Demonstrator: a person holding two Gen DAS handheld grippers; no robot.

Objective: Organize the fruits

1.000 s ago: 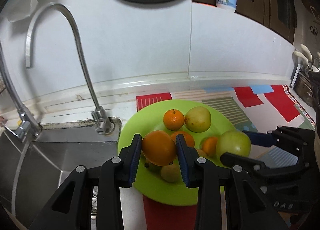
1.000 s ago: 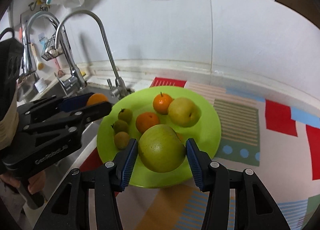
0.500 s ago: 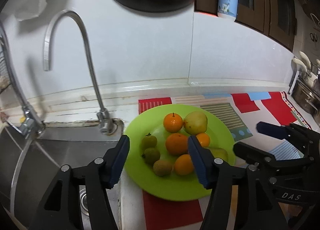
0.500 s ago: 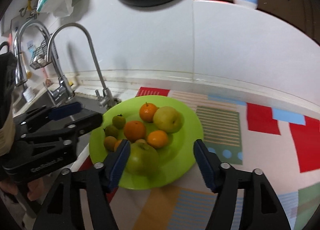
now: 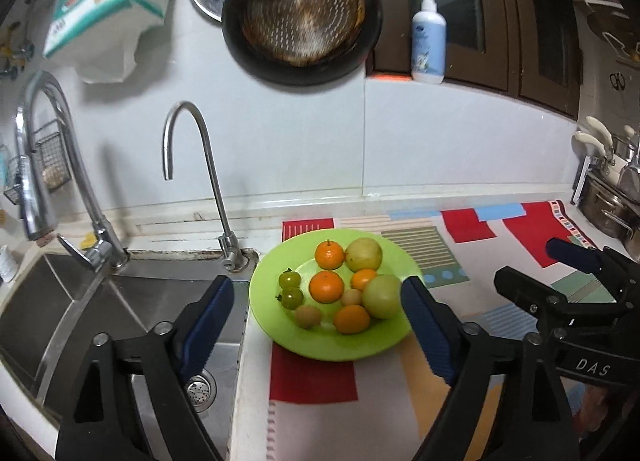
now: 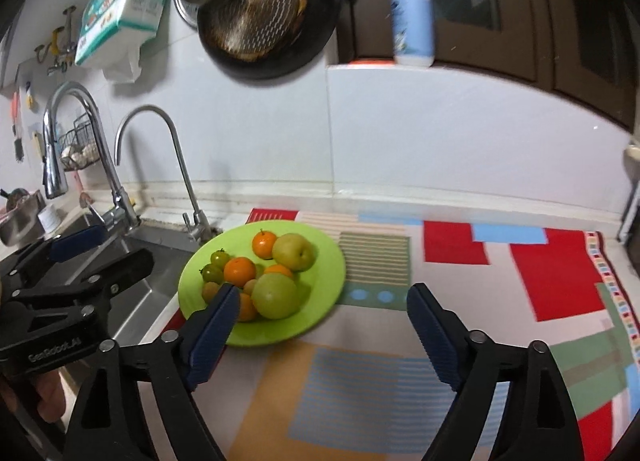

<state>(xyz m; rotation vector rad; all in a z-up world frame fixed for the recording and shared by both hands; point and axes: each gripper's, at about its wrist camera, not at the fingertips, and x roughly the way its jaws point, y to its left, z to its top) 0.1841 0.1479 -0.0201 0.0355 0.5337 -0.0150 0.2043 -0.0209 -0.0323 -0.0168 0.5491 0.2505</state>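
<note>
A lime green plate (image 5: 396, 261) sits on the patterned mat beside the sink and holds several fruits: oranges (image 5: 326, 287), a green apple (image 5: 382, 297), a yellow pear (image 5: 363, 254), small green tomatoes (image 5: 290, 280) and small brown fruits (image 5: 308, 316). The plate also shows in the right wrist view (image 6: 328, 261) with the apple (image 6: 275, 295) at its front. My left gripper (image 5: 318, 325) is open and empty, above and in front of the plate. My right gripper (image 6: 324, 325) is open and empty, right of the plate over the mat.
A steel sink (image 5: 100, 313) with two faucets (image 5: 192, 165) lies left of the plate. A pan (image 5: 300, 21) hangs on the wall and a soap bottle (image 5: 429, 41) stands on a ledge. Pots (image 5: 608, 205) stand at the far right. The mat (image 6: 500, 281) stretches right.
Both grippers opened, leaving the orange and the green apple on the plate, then pulled back and up from it.
</note>
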